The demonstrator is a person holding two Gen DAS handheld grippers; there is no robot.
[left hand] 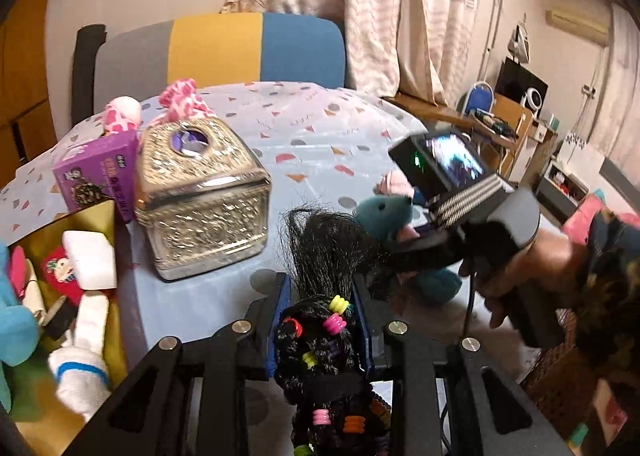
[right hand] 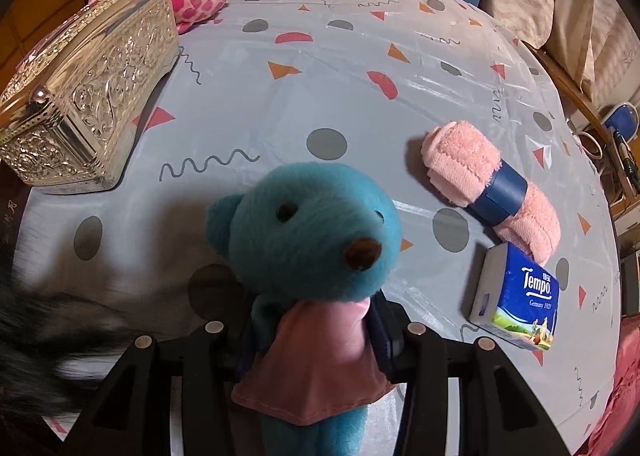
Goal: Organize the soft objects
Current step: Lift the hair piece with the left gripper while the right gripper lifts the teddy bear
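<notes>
Both grippers held soft toys above the patterned table.

The left gripper [left hand: 320,320] was clamped narrowly on a black yarn doll with bright plastic beads [left hand: 320,340], its loose hair fanning ahead of the fingers. The right gripper [right hand: 316,332] gripped a teal plush bear in a pink bib [right hand: 312,240] around its body. A rolled pink towel with a blue band [right hand: 492,180] lay ahead to its right, a blue tissue pack [right hand: 516,296] just beside it, and an embossed silver box [right hand: 84,96] ahead to its left.
</notes>
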